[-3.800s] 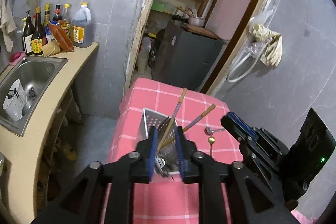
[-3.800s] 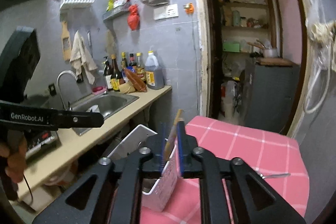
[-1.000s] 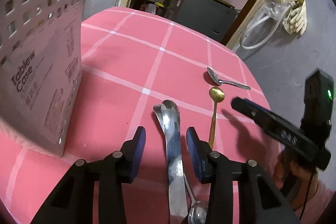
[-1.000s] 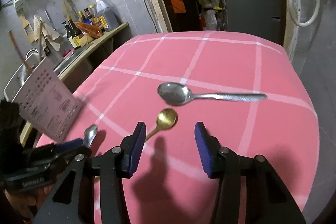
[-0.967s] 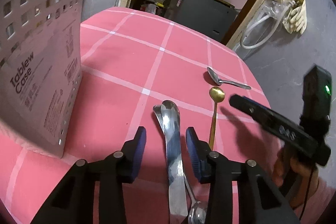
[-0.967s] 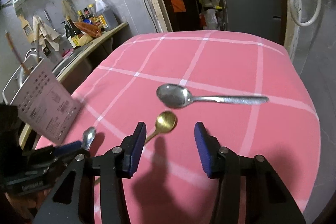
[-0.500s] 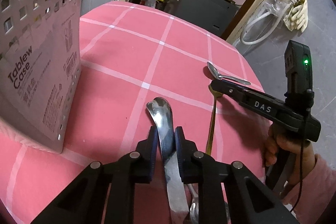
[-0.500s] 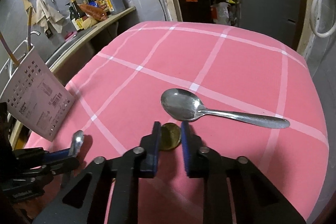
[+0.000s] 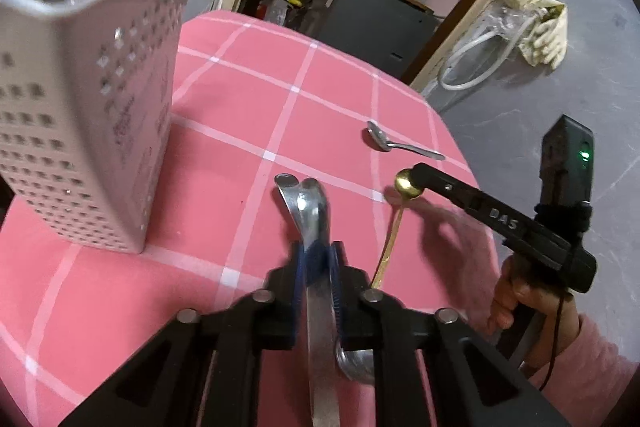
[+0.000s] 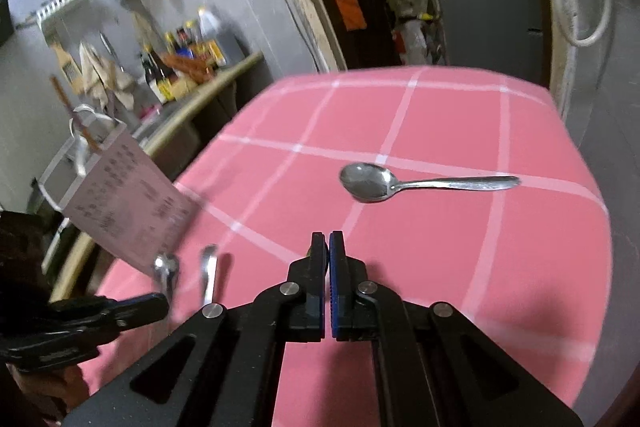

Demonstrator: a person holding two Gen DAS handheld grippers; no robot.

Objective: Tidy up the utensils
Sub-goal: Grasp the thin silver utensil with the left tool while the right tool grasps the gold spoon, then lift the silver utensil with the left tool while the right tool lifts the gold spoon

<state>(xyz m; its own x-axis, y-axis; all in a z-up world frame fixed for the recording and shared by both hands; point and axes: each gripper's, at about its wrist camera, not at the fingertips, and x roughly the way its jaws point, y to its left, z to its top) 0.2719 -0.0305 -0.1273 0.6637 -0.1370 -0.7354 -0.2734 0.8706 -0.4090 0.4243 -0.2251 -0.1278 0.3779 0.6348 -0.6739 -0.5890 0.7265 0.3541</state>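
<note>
My left gripper (image 9: 318, 251) has its jaws closing on the flat handle of a steel utensil (image 9: 313, 205), blue pads pressing both its sides. A second steel utensil (image 9: 286, 183) lies just left of it, its bowl under my fingers. The gold spoon (image 9: 405, 183) sits at the tip of my right gripper (image 9: 419, 174), whose closing jaws pinch its bowl. In the right wrist view my right gripper (image 10: 329, 241) shows pads together and hides the gold spoon. A steel spoon (image 10: 368, 181) lies beyond on the cloth. The white perforated caddy (image 9: 88, 131) stands at the left.
The table wears a pink checked cloth (image 9: 248, 99) that drops off at the right edge. A kitchen counter (image 10: 208, 83) with bottles runs along the left wall. A doorway with a dark cabinet (image 9: 372, 23) lies behind the table. A hand in a pink sleeve (image 9: 576, 347) holds the right gripper.
Both grippers went from open to shut, the left on the steel utensil, the right on the gold spoon's bowl. Both have since risen a little off the cloth.
</note>
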